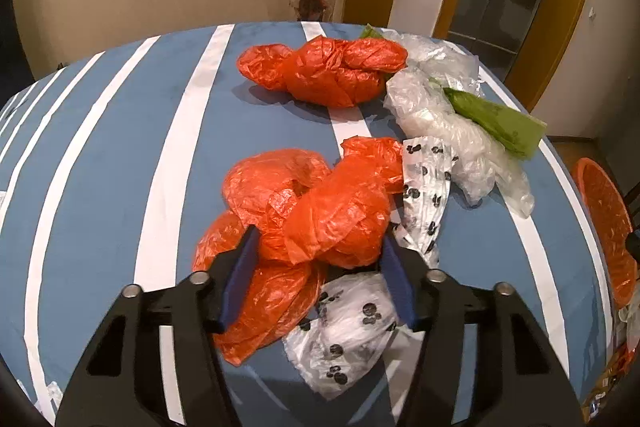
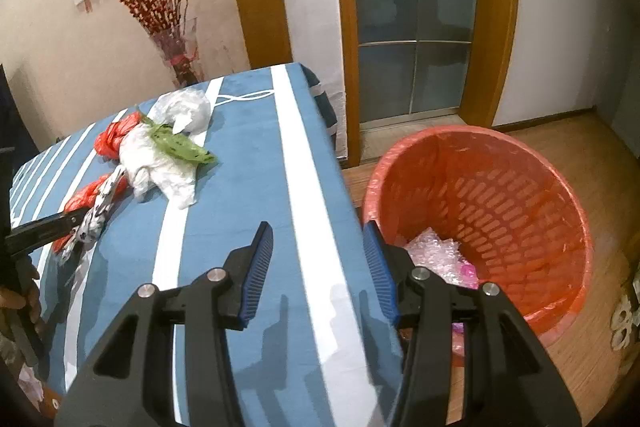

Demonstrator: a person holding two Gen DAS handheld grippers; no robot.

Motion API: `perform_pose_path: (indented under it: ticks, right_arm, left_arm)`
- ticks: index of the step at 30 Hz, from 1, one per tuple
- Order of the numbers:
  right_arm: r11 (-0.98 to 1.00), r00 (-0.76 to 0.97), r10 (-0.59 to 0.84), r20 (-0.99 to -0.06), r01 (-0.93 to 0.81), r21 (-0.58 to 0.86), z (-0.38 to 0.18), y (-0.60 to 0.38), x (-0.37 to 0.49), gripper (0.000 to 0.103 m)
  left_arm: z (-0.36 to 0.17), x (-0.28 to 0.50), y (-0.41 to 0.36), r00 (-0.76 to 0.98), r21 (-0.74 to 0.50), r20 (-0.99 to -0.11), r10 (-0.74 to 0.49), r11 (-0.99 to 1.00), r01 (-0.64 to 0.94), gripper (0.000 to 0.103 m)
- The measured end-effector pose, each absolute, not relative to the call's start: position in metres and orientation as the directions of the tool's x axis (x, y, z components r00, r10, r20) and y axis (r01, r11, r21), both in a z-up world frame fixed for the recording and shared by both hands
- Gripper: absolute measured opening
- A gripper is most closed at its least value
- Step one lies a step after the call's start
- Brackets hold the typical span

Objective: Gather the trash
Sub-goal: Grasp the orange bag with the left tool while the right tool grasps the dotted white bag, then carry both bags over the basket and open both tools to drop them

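Crumpled orange plastic bags [image 1: 312, 211] litter a blue-and-white striped table [image 1: 120, 147].
Left gripper [image 1: 318, 243] straddles one bag, jaws wide; right gripper [image 2: 318, 241] hangs open, empty, beside an orange slatted bin [image 2: 500, 195].

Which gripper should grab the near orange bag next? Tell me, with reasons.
Left. The left gripper is open with its fingers already either side of the near orange bag. The right gripper is open too, but over bare tablecloth beside the orange bin.
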State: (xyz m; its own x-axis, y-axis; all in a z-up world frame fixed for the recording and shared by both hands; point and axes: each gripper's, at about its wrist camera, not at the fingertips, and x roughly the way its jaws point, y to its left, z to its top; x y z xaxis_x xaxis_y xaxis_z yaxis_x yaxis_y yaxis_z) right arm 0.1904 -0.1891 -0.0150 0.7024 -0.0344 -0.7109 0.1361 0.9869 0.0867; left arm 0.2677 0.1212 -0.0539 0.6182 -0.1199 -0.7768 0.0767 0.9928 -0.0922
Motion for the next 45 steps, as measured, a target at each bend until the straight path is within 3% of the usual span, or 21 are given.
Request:
perform_pose_path:
  ticks: [3,5,16,24,33,38,45]
  right_arm:
    - [0.990,0.702,-0.023,-0.712,0.116,0.082,-0.015,-0.180,0.192,0.047]
    - [0.992,0.702,-0.014,-0.712,0.101,0.080,-0.014,-0.172,0.193,0.047]
    - [0.993,0.695,0.115,-0.709,-0.061,0.101,-0.008,-0.099,0.207,0.047]
    - [0.961,0.648,0.267,-0.713,-0.233,0.148,-0.014,-0.009,0.233,0.046]
    - [0.956,0.570,0.275,-0.774,-0.249,0.155,-0.043,0.046,0.264,0.045]
    - [0.956,0.559,0.244,-0.792,-0.278,0.099,-0.051,0.043,0.258,0.021]
    - [0.955,0.618,0.241,-0.748,-0.287,0.070,-0.030,0.004,0.224,0.019]
  left_arm:
    - [-0.050,0.266,0.122,0.637,-0.085,-0.762,-0.117,0.993,0.081,0.037]
    - [-0.044,0.261,0.125,0.663,-0.073,-0.741,-0.106,0.994,0.077,0.036]
    - [-0.012,0.233,0.188,0.756,-0.072,-0.654,-0.001,0.996,-0.061,0.035]
    - [-0.010,0.223,0.241,0.757,-0.082,-0.650,0.065,0.984,-0.155,0.035]
    - [-0.016,0.222,0.270,0.745,-0.117,-0.664,0.069,0.974,-0.195,0.035]
    - [-0.021,0.222,0.267,0.740,-0.124,-0.671,0.050,0.976,-0.178,0.035]
    - [-0.021,0.223,0.244,0.739,-0.149,-0.673,-0.004,0.980,-0.130,0.035]
